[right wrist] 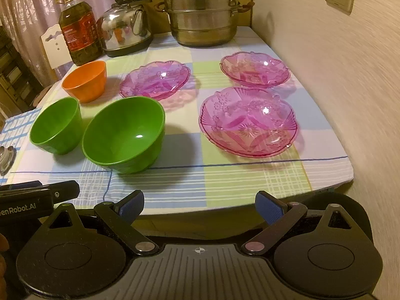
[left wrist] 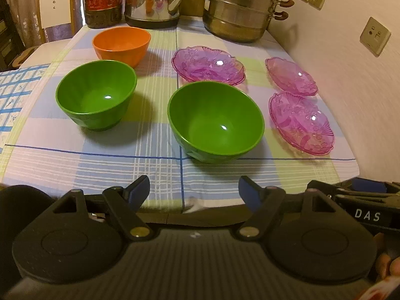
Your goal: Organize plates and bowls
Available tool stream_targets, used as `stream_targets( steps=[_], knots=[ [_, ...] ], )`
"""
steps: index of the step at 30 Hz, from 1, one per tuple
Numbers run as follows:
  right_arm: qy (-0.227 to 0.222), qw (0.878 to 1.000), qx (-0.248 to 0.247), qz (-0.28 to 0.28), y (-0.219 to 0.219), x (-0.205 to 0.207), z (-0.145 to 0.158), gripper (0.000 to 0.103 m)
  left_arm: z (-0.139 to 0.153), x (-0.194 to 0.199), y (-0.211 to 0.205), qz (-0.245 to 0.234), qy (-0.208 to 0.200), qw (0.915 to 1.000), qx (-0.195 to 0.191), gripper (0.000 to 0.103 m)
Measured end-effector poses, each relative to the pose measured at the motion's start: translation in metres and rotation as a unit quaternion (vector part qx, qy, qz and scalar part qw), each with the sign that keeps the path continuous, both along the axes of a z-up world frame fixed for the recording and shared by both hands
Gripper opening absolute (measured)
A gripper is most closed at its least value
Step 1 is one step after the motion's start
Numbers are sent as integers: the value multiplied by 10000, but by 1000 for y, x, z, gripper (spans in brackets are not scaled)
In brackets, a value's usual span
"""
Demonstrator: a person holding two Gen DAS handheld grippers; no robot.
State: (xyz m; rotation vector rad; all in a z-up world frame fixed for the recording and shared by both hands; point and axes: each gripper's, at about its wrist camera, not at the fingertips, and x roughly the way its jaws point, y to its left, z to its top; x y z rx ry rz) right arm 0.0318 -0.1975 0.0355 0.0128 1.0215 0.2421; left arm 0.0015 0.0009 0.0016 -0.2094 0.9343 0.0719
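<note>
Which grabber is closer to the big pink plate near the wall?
Right, probably. The right gripper faces the near pink plate almost straight ahead, fingers open. The left gripper sits further left, facing the near green bowl, with that plate off to its right.

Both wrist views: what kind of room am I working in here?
Most likely a home kitchen or dining corner. A stacked steel steamer pot, a kettle and a bottle of cooking oil stand at the back of a cloth-covered table against the wall.
</note>
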Motion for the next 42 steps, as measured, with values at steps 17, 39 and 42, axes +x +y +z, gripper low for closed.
stream_targets(
  steps=[17,39,42],
  knots=[
    [33,10000,7,-44,-2,3,-2,96,-1,1,-2,-37,15,10000,-25,75],
    [33,10000,-1,-50,-1,3,-3,96,-3,2,-3,-36,30,10000,-32,75],
    [35,10000,-5,-54,-1,4,-5,96,-3,2,-3,-37,35,10000,-34,75]
  ],
)
